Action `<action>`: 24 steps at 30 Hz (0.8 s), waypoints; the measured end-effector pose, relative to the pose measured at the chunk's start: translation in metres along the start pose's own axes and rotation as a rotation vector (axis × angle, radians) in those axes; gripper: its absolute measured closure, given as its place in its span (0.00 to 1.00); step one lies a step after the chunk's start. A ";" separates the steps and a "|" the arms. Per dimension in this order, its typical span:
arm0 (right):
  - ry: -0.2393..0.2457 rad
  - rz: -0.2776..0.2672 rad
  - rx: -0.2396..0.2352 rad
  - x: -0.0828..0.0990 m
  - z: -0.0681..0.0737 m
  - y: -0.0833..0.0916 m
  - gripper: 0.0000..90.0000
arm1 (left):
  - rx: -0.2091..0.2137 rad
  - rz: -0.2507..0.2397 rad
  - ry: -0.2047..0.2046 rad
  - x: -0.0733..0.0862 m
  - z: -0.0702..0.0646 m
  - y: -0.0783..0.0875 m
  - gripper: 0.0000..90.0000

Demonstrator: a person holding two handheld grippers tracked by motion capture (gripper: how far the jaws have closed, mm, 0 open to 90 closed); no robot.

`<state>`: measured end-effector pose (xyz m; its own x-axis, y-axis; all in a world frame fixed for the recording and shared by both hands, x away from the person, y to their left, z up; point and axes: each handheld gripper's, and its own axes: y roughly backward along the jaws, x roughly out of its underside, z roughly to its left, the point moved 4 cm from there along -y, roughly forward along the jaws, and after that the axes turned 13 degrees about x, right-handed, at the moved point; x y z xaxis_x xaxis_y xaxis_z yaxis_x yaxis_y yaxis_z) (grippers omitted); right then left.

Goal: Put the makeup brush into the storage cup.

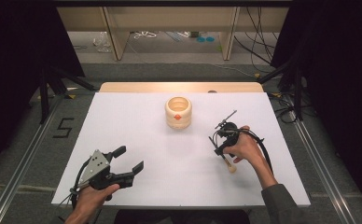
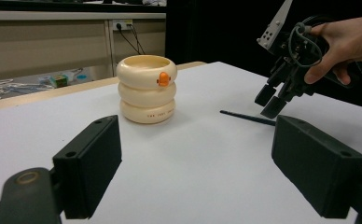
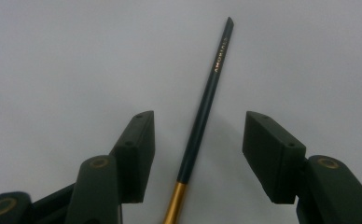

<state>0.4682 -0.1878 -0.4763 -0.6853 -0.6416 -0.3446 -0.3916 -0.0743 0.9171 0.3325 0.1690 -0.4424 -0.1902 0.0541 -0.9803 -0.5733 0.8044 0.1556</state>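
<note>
Right gripper (image 3: 198, 154) held over the white table (image 1: 137, 135), jaws spread astride the dark brush (image 3: 202, 107) lying flat, pads not touching it, left gripper (image 1: 125, 161) spread wide and empty, cream ringed holder (image 1: 178, 113) well apart.

White table (image 1: 123, 140); grey carpet floor (image 1: 25, 140); wooden bench legs (image 1: 114, 32) behind; cables (image 1: 258, 42); black curtains (image 1: 342, 70) at sides.

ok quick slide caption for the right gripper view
Open right gripper straddling a dark brush handle with gold ferrule lying on the white table.
</note>
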 end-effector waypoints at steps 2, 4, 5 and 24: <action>-0.004 0.014 0.003 0.000 0.000 0.000 0.52 | -0.002 -0.001 0.001 0.000 0.000 0.000 0.17; -0.005 0.016 0.004 -0.001 0.000 0.000 0.53 | -0.002 -0.002 0.000 0.000 0.000 0.000 0.17; -0.005 0.016 0.004 -0.001 0.000 0.000 0.53 | -0.002 -0.002 0.000 0.000 0.000 0.000 0.17; 0.015 0.066 -0.018 -0.002 -0.002 -0.010 0.69 | -0.001 -0.002 -0.001 0.000 0.000 0.000 0.17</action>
<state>0.4745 -0.1870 -0.4843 -0.6995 -0.6572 -0.2806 -0.3347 -0.0456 0.9412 0.3326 0.1694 -0.4422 -0.1879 0.0534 -0.9807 -0.5745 0.8039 0.1538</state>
